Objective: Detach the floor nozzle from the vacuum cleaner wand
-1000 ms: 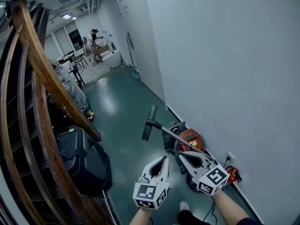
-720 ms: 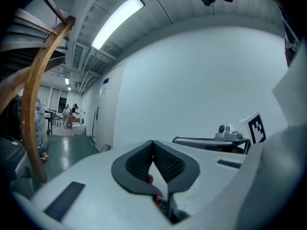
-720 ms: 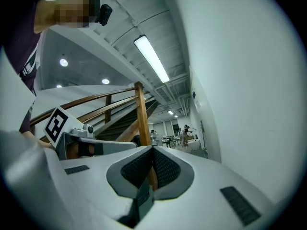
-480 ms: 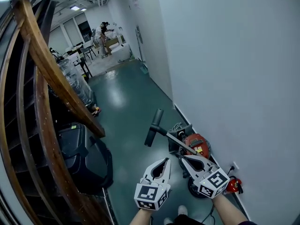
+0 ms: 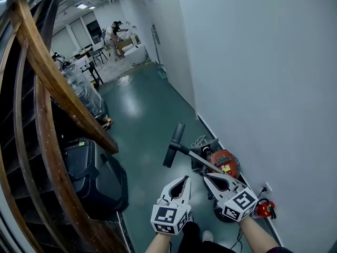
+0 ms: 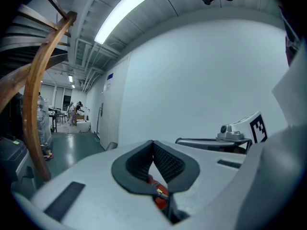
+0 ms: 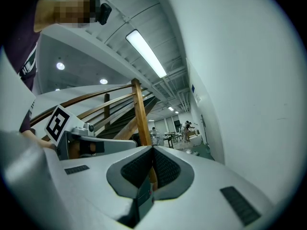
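Observation:
An orange canister vacuum (image 5: 225, 163) sits on the green floor by the white wall. Its metal wand (image 5: 199, 157) slants up and left to the black floor nozzle (image 5: 174, 144), which stands off the floor. My left gripper (image 5: 185, 178) is shut and empty, just below the nozzle. My right gripper (image 5: 206, 176) is shut and empty too, its tips over the vacuum's near side. In the left gripper view the shut left gripper (image 6: 153, 143) has the orange vacuum (image 6: 160, 199) showing under it. In the right gripper view the shut right gripper (image 7: 152, 149) points down the hallway.
A curved wooden stair railing (image 5: 45, 73) and a black bin (image 5: 92, 177) fill the left side. A wall socket with a red plug (image 5: 264, 208) lies right of the vacuum. A person (image 5: 114, 33) stands far down the hallway near tables and chairs.
The view has moved forward along the hallway, and both grippers have gone forward and slightly down with it. Both stay shut, and the vacuum has not moved.

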`<state>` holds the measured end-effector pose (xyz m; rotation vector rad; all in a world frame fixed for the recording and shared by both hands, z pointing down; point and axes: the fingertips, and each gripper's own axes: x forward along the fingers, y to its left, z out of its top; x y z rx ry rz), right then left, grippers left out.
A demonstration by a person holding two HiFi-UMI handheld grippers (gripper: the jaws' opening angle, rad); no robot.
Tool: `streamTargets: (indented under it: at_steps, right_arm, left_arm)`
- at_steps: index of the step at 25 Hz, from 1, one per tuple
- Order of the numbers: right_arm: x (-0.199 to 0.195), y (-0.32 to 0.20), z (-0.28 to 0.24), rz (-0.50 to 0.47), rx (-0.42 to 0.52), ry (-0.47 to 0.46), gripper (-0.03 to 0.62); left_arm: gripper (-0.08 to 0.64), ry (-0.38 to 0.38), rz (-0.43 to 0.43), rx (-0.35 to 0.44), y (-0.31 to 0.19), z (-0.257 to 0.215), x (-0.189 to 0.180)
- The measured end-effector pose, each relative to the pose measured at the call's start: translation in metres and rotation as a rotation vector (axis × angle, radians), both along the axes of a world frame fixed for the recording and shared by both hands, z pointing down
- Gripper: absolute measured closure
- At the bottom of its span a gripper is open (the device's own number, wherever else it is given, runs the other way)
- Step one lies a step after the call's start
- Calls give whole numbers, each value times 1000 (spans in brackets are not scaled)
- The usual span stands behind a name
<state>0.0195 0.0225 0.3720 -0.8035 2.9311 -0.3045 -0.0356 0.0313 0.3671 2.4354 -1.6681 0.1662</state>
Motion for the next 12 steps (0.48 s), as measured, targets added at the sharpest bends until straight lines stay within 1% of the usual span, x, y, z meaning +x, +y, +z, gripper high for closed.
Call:
streamTargets:
  at_steps: [5, 12]
  right_arm:
    - [-12, -30, 10, 13, -12, 5, 575]
    - [-32, -78, 26, 43, -45, 23, 575]
  left_arm:
    - [555, 0, 10, -16, -30, 13, -12]
    - [555, 31, 31, -53, -81, 34, -28]
